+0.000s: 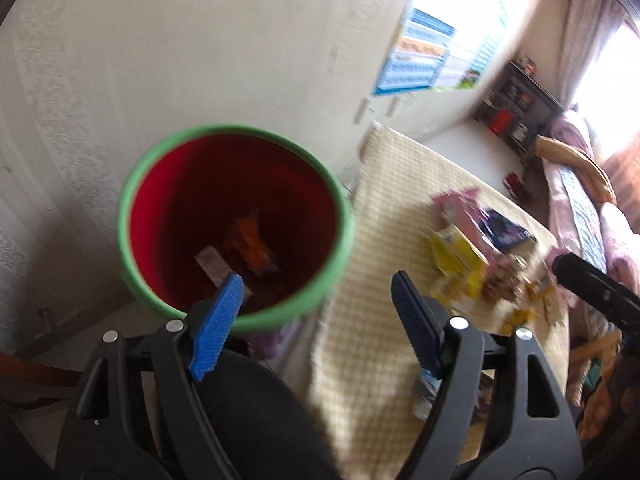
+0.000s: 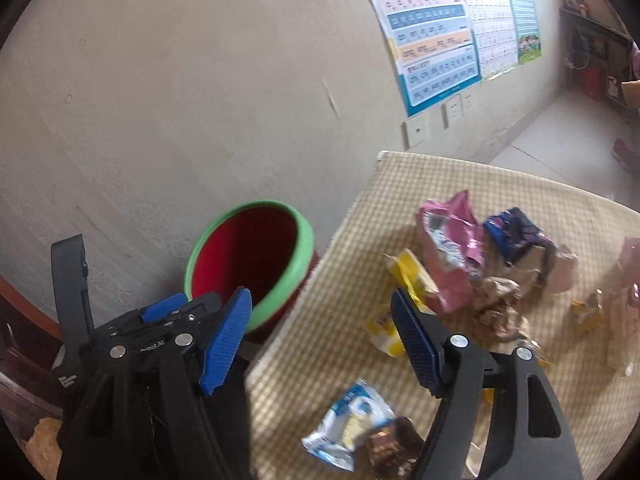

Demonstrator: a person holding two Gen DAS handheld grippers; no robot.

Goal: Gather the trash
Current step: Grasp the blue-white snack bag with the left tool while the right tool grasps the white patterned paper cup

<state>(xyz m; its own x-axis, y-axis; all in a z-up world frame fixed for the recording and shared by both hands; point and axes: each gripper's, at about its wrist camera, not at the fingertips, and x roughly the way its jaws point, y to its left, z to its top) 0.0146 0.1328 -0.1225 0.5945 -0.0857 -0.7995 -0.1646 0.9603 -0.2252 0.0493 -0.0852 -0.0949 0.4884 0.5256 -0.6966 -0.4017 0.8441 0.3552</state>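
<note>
Bin beside the table, wrappers waiting

Table spread ahead of your right gripper, whose fingers stood wide and empty. Bin sat just past your left gripper, also wide, nothing held. Wrappers lay heaped beyond your right fingertips; a blue-white packet lay between them.

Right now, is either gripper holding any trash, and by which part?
Nothing is held. The left gripper and right gripper both stand open with nothing between their pads.
</note>
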